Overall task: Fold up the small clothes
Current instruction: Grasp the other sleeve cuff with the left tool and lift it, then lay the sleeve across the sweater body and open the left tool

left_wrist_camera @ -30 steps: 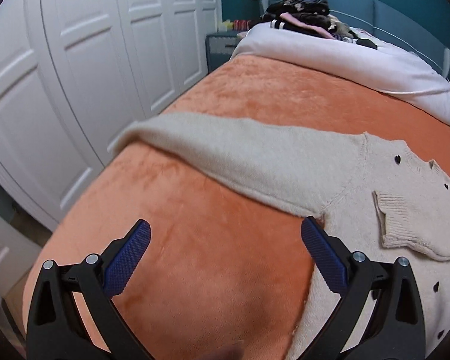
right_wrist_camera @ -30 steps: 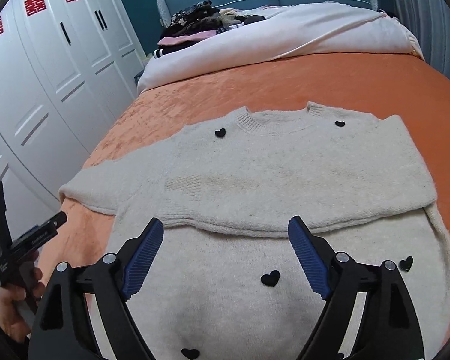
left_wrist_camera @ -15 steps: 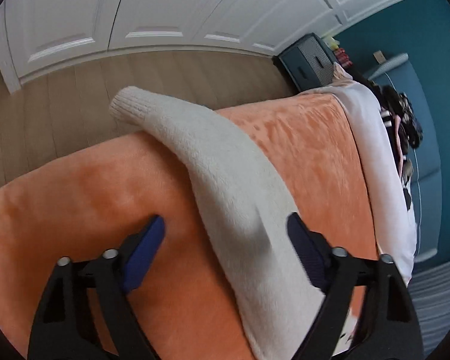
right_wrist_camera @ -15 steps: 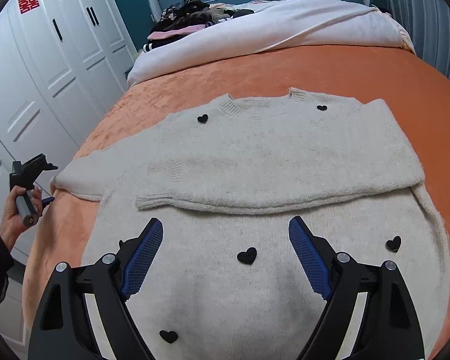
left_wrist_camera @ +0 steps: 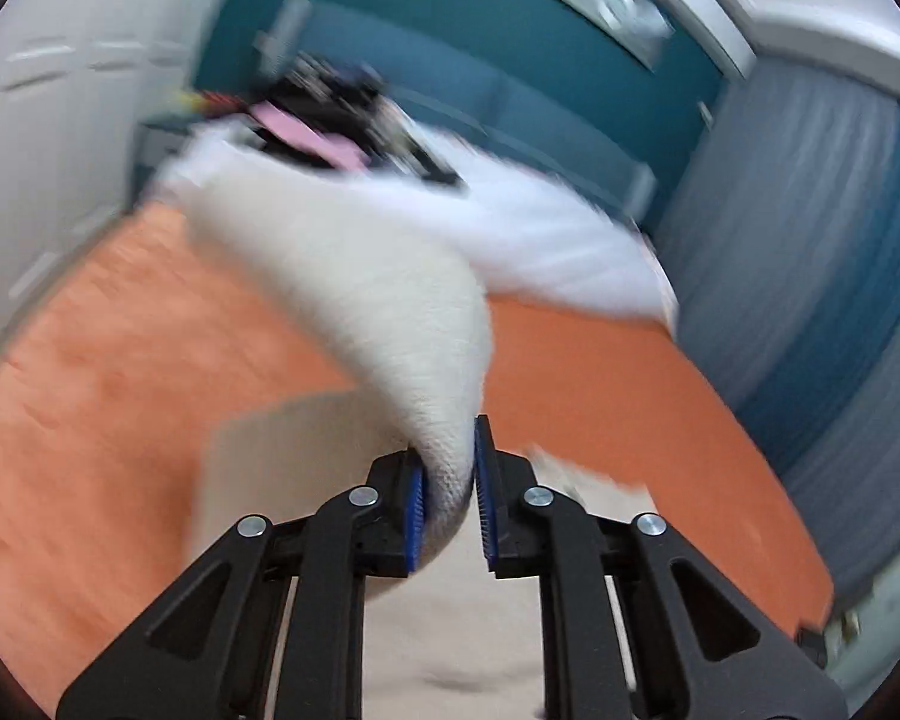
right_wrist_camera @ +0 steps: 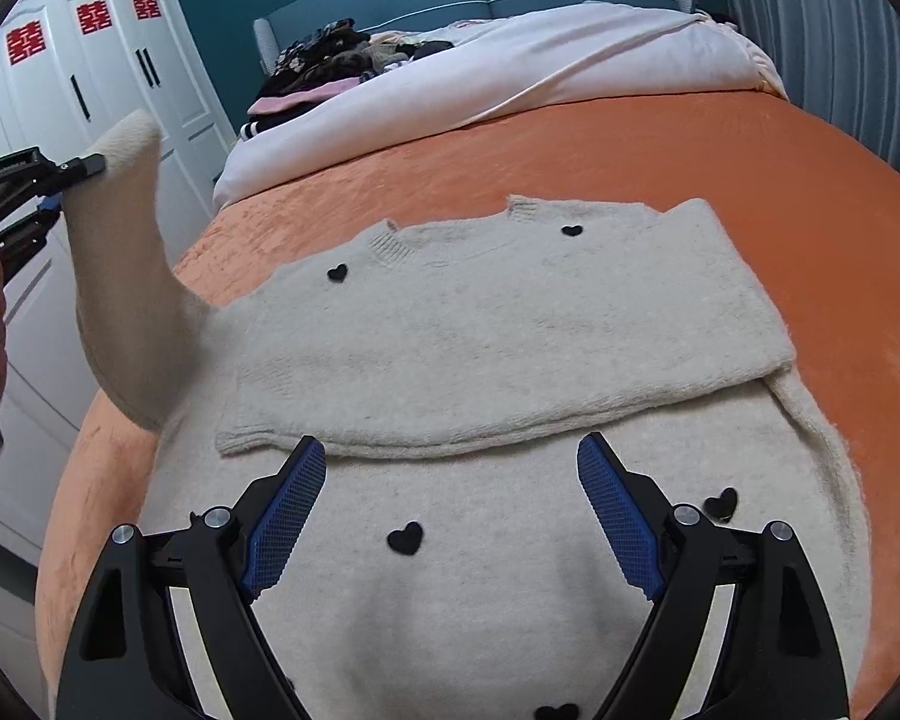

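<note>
The cream knit sweater (right_wrist_camera: 510,324) with small black hearts lies flat on the orange bed cover (right_wrist_camera: 720,156), straight ahead of and beneath the right tongs (right_wrist_camera: 450,516), its right sleeve already folded across the chest. The right tongs hang spread wide above the lower body panel, gripping nothing.

The left tongs (left_wrist_camera: 448,480) have just been closing, and their blue pads now pinch the left sleeve (left_wrist_camera: 360,300) near its cuff. The sleeve rises off the bed in a soft arc from the tongs back to the shoulder. In the right wrist view it stands lifted at the far left, with the left tongs biting its end.

The knit looks thick, fuzzy and limp: light enough that one pinch carries the whole sleeve, with no stiffness to hold a line. It will probably drape and sag wherever it is unsupported, and stretch a little if tugged against the body's weight. The nap gives the ribbed pads good purchase, so slipping seems unlikely.

The cuff is a sound place to hold, since the ribbing is denser there. For the body fold, the hem corners just below the right tongs look like the best places to grip.
</note>
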Available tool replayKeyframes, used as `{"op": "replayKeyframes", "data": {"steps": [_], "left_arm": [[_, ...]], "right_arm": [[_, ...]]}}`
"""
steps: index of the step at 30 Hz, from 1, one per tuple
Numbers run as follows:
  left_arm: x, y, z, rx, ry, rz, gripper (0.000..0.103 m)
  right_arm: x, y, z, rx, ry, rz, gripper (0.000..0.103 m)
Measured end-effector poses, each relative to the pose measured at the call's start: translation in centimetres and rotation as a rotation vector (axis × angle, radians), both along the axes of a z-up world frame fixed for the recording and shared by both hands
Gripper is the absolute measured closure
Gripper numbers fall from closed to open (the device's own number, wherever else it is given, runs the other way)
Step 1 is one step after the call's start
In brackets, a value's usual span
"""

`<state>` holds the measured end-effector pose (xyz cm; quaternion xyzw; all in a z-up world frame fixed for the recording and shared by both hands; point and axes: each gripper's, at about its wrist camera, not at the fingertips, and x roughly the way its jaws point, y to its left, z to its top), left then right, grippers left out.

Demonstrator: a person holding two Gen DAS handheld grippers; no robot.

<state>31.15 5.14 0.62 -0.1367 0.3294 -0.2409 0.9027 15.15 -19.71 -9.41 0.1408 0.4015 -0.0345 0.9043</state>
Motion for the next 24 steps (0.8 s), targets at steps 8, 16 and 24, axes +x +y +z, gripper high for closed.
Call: {"op": "replayKeyframes", "data": {"steps": [8,16,24], "left_arm": [[-8.1,-2.0,-12.3,0.08,0.286,0.144,0.052],[-6.7,5.6,-13.3,-0.014,0.415,0.379,0.038],[-8.9,4.2,-14.3,0.168,0.364,0.308,0.041]], "right_arm": [[1.1,-4.8,0.2,0.014,0.048,0.034,0.019],[6.2,-8.4,-3.4,0.206,0.162,-0.088,0.017],[2.8,-7.6,-6.0,0.186,0.211,-0.088,0.019]]}}
